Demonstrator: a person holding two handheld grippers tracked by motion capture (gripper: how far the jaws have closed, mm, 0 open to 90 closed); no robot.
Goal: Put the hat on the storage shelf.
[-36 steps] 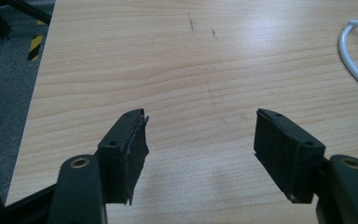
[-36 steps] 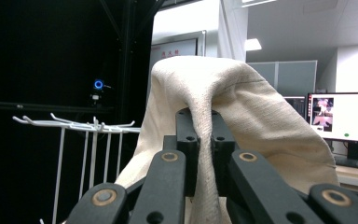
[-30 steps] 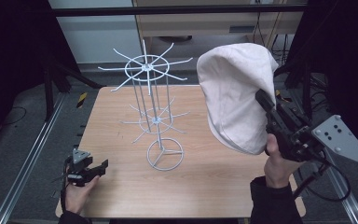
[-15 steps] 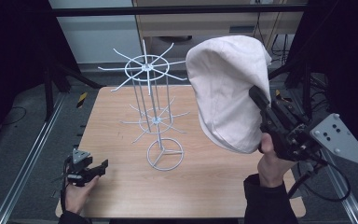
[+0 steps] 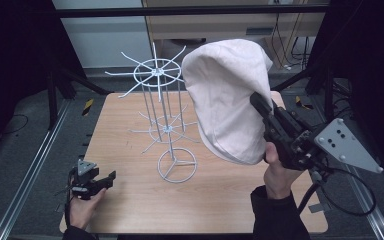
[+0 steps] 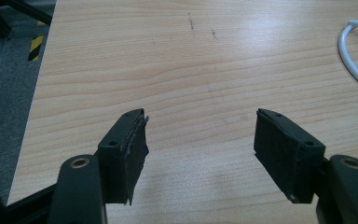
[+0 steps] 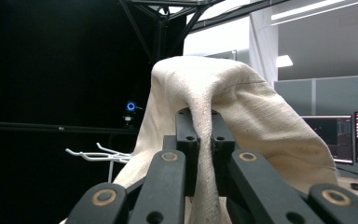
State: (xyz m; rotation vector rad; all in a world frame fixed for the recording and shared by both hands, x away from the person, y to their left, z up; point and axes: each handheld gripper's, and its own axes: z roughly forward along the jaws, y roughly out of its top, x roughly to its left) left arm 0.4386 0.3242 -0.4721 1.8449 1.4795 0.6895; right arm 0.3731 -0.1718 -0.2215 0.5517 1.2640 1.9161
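Right gripper (image 7: 199, 140) raised, jaws clenched on a fold of the cream cloth hat (image 5: 227, 100), draped over and beyond the jaws, beside the white wire rack (image 5: 162, 120). Left gripper (image 6: 200, 140) low over the table (image 6: 168, 60), jaws spread, nothing between.

Light wooden table (image 5: 130, 115) at centre; grey carpet floor (image 5: 20, 150) around it; metal rails (image 5: 30, 175) along both sides; black frame struts (image 5: 65, 80) behind; white wall panel (image 5: 105, 35) at back; monitors (image 7: 340, 140) and ceiling strip lights (image 7: 307, 9) in right gripper view; dark surroundings.
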